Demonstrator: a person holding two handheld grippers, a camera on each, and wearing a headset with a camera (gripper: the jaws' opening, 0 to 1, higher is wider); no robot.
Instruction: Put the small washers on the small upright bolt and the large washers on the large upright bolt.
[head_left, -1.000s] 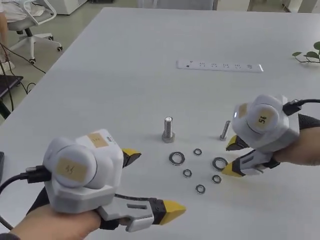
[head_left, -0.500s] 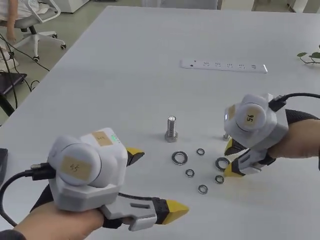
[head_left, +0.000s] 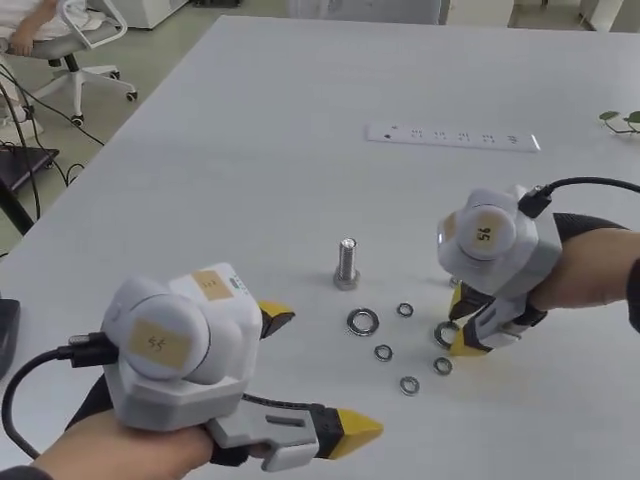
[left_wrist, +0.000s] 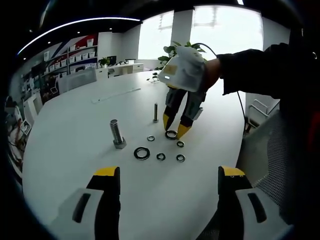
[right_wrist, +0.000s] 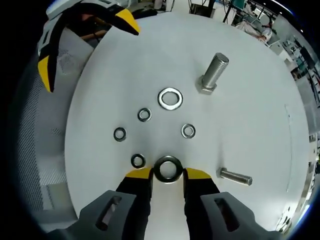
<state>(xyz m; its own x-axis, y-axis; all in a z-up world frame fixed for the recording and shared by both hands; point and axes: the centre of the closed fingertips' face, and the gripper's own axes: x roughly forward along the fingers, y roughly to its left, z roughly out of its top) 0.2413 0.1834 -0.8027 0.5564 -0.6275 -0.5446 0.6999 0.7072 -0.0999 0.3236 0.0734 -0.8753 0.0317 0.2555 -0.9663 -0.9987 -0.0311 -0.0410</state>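
Right claw (right_wrist: 167, 175) pinching the large flat steel washer (right_wrist: 168, 160)
Just lowered and narrowed, lower centre; next, the large upright steel bolt (right_wrist: 212, 74).

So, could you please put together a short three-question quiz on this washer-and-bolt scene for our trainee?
1. True or false: a washer already sits on the large bolt.
2. How many small washers lie on the table?
3. What lies between the jaw tips of the right gripper? A) a nut B) a large washer C) a coin
Key: 1 false; 2 four; 3 B.
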